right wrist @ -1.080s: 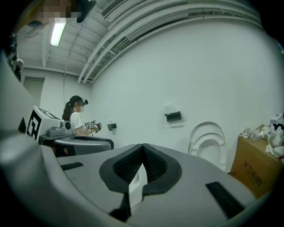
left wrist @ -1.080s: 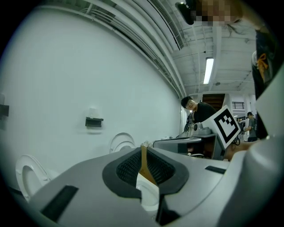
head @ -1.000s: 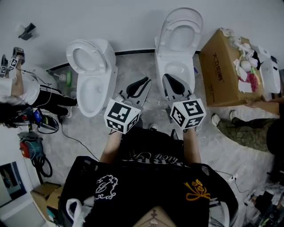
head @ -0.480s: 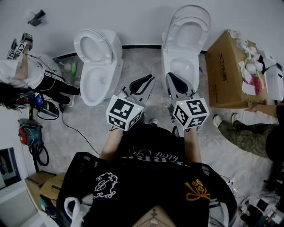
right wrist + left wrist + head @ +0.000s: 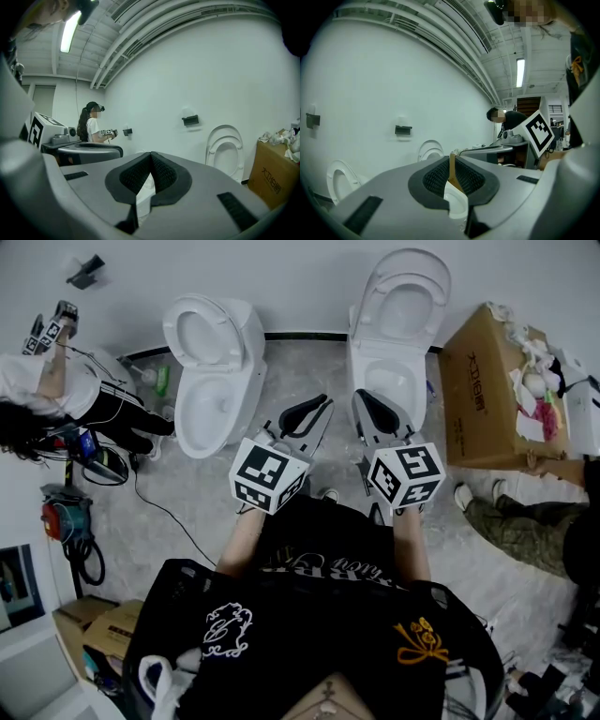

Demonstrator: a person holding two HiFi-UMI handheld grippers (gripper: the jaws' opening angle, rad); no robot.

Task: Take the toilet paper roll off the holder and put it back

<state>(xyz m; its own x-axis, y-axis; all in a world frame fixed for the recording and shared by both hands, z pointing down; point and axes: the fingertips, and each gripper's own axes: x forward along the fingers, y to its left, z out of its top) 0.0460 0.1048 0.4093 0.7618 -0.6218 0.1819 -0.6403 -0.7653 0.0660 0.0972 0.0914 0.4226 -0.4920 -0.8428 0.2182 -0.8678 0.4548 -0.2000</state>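
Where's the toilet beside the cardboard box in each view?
Head view: toilet upper right, just left of the cardboard box.
Left gripper view: its raised lid, left of centre.
Right gripper view: lid right of centre, box at right edge.
Shared landmark: dark wall holder left of the lid in both gripper views.

We can read no word for certain. The cardboard box [image 5: 487, 371] carries blue printed characters on its side, too small for us to make out. The black shirt [image 5: 319, 634] bears pale lettering, upside down to us and unreadable, plus a white emblem and a gold one. The left cube [image 5: 270, 474] and the right cube [image 5: 405, 474] show only black-and-white square patterns.
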